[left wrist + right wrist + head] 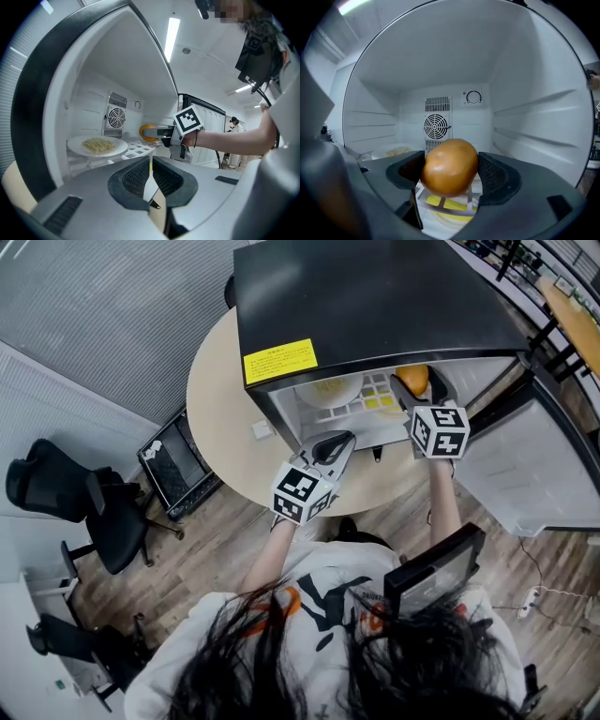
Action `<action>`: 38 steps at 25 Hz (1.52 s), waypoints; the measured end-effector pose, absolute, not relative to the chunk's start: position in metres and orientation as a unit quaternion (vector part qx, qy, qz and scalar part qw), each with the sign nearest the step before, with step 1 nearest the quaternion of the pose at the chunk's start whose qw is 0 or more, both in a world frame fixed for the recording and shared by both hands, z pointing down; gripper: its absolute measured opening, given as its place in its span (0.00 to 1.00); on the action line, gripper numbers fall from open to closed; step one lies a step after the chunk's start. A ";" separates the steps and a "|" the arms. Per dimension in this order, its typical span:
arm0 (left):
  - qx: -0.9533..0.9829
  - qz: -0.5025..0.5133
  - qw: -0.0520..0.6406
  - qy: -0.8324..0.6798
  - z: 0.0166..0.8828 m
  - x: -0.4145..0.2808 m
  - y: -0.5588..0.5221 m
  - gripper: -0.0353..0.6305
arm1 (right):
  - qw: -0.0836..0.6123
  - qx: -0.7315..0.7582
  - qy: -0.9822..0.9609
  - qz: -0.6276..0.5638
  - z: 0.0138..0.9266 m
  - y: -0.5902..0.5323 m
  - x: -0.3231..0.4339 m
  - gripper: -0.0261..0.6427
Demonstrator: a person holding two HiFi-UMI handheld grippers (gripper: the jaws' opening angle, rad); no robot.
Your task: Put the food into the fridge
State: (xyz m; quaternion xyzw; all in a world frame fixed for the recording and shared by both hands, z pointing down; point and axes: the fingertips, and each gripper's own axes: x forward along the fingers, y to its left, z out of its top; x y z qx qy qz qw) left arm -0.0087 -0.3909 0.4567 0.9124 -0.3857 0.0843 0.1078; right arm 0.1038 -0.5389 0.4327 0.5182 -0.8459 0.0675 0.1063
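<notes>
A black mini fridge point(375, 296) stands open on a round table point(220, 399). My right gripper point(413, 390) reaches into it, shut on a round orange-brown bun point(450, 166) that hangs just above the wire shelf point(440, 199). From the left gripper view the bun point(146, 132) shows inside the fridge with the right gripper point(161, 133) clamped on it. On the shelf's left side sits a white plate of noodles point(97, 145), also visible from above as a plate point(330, 390). At the fridge's front edge my left gripper point(337, 442) is shut with nothing in it, its jaws point(150, 165) pressed together.
The fridge door point(534, 465) hangs open to the right. Yellow items point(445, 205) lie under the wire shelf. A fan vent point(437, 125) is on the back wall. A black crate point(178, 465) and an office chair point(84, 502) stand left of the table.
</notes>
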 end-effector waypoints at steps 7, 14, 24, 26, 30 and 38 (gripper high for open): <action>0.908 0.086 0.114 -0.394 0.461 -0.017 -0.393 0.07 | 0.139 0.523 -0.840 0.046 0.441 -0.545 0.097 0.58; 0.907 0.083 0.122 -0.395 0.465 -0.019 -0.393 0.07 | 0.160 0.517 -0.840 0.042 0.443 -0.541 0.096 0.58; 0.911 0.082 0.121 -0.386 0.463 -0.022 -0.384 0.07 | 0.117 0.540 -0.832 0.052 0.420 -0.520 0.105 0.58; 0.911 0.081 0.120 -0.386 0.462 -0.025 -0.382 0.07 | 0.104 0.539 -0.834 0.054 0.415 -0.511 0.103 0.58; 0.912 0.078 0.119 -0.384 0.460 -0.028 -0.376 0.07 | 0.081 0.537 -0.838 0.057 0.407 -0.489 0.099 0.58; 0.920 0.074 0.112 -0.369 0.455 -0.026 -0.353 0.07 | 0.033 0.546 -0.833 0.085 0.411 -0.435 0.086 0.57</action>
